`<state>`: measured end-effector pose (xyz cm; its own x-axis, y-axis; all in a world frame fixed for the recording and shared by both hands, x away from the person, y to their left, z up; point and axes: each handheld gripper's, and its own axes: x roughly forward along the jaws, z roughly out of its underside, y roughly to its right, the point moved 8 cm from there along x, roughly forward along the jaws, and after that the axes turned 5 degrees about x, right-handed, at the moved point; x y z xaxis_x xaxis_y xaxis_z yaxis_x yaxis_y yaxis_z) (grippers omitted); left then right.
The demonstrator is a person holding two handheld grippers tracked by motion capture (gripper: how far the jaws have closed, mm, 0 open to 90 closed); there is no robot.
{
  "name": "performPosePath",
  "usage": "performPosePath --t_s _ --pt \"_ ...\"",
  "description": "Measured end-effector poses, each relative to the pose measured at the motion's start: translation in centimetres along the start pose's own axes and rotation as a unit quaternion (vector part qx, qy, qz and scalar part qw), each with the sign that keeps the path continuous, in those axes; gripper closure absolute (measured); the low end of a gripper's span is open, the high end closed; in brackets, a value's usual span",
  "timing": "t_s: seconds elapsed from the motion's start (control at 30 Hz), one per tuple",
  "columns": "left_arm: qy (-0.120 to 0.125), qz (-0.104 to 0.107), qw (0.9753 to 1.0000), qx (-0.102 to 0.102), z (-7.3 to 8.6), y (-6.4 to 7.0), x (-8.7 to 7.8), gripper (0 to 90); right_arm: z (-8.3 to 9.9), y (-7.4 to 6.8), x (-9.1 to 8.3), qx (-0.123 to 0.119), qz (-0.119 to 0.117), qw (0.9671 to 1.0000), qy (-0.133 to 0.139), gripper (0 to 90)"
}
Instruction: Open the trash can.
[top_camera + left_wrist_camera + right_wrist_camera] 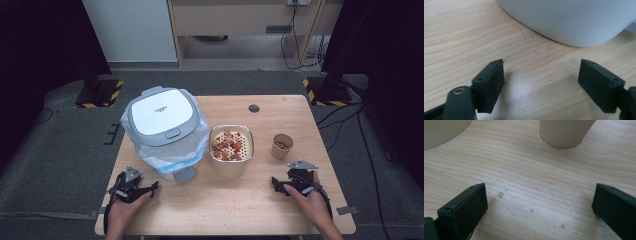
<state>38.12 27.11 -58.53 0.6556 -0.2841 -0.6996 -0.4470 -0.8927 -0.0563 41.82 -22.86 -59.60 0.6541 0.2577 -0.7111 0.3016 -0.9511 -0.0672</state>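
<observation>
A white lidded bin with a blue-white plastic liner stands on the left of the wooden table. Beside it sits a cream square container of reddish-brown pieces, and right of that a small paper cup with a few pieces inside. My left gripper rests low near the front left, open and empty, facing the bin's white base. My right gripper lies at the front right, open and empty, pointing at the cup's base.
Small droplets and crumbs speckle the wood in front of the right gripper. A round cable hole sits near the table's far edge. Dark stands with striped bases flank the table on the grey floor.
</observation>
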Motion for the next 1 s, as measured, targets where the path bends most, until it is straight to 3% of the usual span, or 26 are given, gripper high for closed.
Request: performPosePath --t_s 0.1,0.17,0.33,0.63,0.87,1.0 --pt "0.007 -0.003 1.0 0.0 -0.3 0.0 -0.6 27.9 0.0 0.0 0.0 -0.005 -0.003 1.0 0.0 0.6" --pt "0.032 0.002 0.9994 -0.011 -0.9 0.3 -1.9 30.9 0.1 -0.1 -0.1 -0.008 -0.006 1.0 0.0 0.6" --pt "0.062 0.006 0.998 -0.004 -1.9 1.4 -3.8 42.6 0.2 -0.3 -0.1 -0.01 -0.01 0.9999 -0.002 0.6" --pt "0.062 0.026 0.9967 0.044 -2.9 4.1 -4.4 58.2 0.2 -0.5 -0.2 -0.019 -0.017 0.9997 -0.001 0.6" --pt "0.057 0.055 0.9956 0.051 -3.1 5.8 -4.0 65.5 0.3 -0.6 -0.2 -0.019 -0.02 0.9996 -0.002 0.6" --pt "0.057 0.07 0.9934 0.071 -3.5 7.5 -3.7 70.0 0.3 -0.7 -0.2 -0.021 -0.019 0.9996 -0.002 0.6"
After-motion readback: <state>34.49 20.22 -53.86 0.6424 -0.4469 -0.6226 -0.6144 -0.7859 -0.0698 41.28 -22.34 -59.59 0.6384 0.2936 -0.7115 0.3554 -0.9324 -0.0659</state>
